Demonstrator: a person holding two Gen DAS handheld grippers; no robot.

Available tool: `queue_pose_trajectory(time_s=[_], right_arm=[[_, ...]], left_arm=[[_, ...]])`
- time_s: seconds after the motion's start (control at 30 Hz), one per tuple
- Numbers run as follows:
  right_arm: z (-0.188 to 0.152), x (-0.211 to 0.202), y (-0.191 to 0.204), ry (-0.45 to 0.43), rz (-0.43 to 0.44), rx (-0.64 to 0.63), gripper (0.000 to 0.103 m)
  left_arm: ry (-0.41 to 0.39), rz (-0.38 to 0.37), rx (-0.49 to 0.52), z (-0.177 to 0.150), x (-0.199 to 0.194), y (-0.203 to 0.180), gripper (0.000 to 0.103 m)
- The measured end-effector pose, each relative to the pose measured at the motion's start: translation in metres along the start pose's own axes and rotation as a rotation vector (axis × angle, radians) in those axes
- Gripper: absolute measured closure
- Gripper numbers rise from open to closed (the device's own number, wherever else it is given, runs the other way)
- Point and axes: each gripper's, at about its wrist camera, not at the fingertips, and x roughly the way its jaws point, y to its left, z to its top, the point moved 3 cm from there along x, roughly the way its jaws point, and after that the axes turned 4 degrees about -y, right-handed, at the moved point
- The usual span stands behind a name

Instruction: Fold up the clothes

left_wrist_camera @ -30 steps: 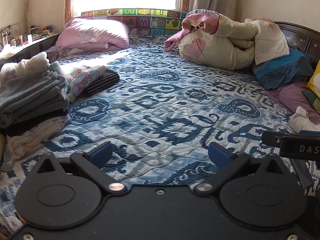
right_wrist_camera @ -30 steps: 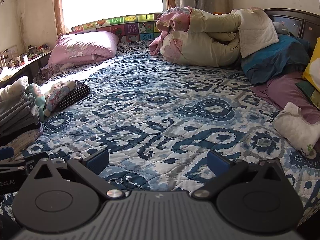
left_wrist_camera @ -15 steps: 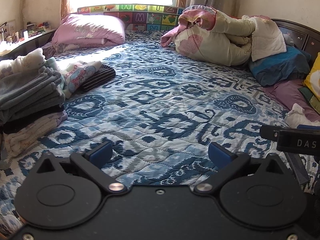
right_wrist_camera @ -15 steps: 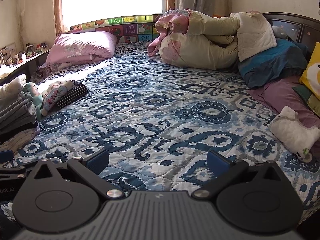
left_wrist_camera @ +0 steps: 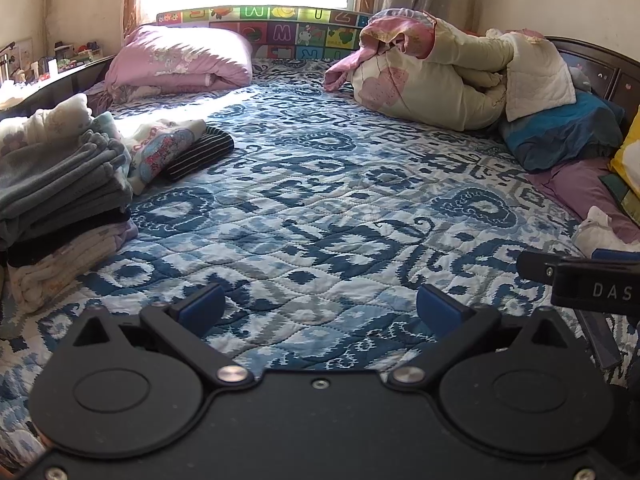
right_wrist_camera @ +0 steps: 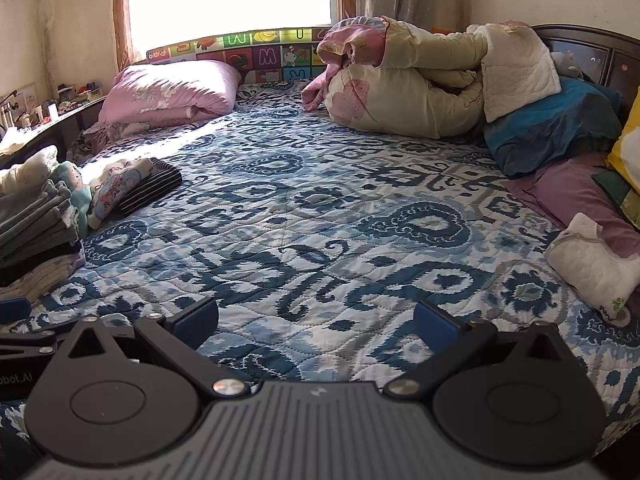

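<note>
Both tools hover low over the bed [left_wrist_camera: 320,184] with nothing in them: the left hand-held gripper [left_wrist_camera: 320,308] has its jaws spread wide, and so does the right hand-held gripper [right_wrist_camera: 316,318], each with only patterned quilt showing between the blue pads. That reads as a pause between garments, with the middle of the bed kept bare as a folding surface. Far to the left of the left hand-held gripper sits the stack [left_wrist_camera: 60,200] of folded clothes, grey pieces on top of a dark one and a pale one, piled at the bed's edge probably to keep finished work out of the way. Just beyond it lie a printed bundle [left_wrist_camera: 160,152] and a striped piece [left_wrist_camera: 200,154], touching each other. To the right of the right hand-held gripper a white garment [right_wrist_camera: 588,264] lies crumpled near the purple cloth [right_wrist_camera: 576,192]; it looks like the likeliest next piece, though that is a guess. Ahead, well apart, the rolled duvet [right_wrist_camera: 420,88], blue pillow [right_wrist_camera: 552,132] and pink pillow [right_wrist_camera: 172,92] crowd the far side. Nothing blocks the reach to the white garment, but the two tools sit close side by side.
</note>
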Motion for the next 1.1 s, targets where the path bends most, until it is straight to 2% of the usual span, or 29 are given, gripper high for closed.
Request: queue_pose_trajectory(time_s=[0.2,0.33,0.5,0.63,0.7,0.83,0.97,1.1], right_arm=[[-0.002,0.001,0.005,-0.010,0.027,-0.002,0.000],[0.003,0.002,0.011,-0.049,0.067,0.004,0.000],[0.009,0.008,0.022,-0.098,0.140,0.016,0.000],[0.011,0.021,0.034,-0.090,0.208,0.015,0.000],[0.011,0.028,0.039,-0.086,0.242,0.015,0.000],[0.013,0.042,0.051,-0.078,0.309,0.014,0.000],[0.013,0.053,0.060,-0.068,0.372,0.016,0.000],[0.006,0.054,0.053,-0.048,0.391,0.041,0.000]], left_arm=[[0.009,0.005,-0.009,0.002,0.004,0.015,0.000],[-0.050,0.040,0.001,0.014,-0.005,0.046,0.000],[-0.135,0.177,-0.047,0.028,-0.014,0.117,0.000],[-0.118,0.300,-0.075,0.032,-0.014,0.181,0.000],[-0.153,0.366,-0.080,0.035,-0.018,0.210,0.000],[-0.178,0.452,-0.154,0.046,-0.012,0.271,0.001],[-0.192,0.448,-0.261,0.050,-0.001,0.320,0.013],[-0.169,0.437,-0.289,0.053,0.017,0.345,0.022]])
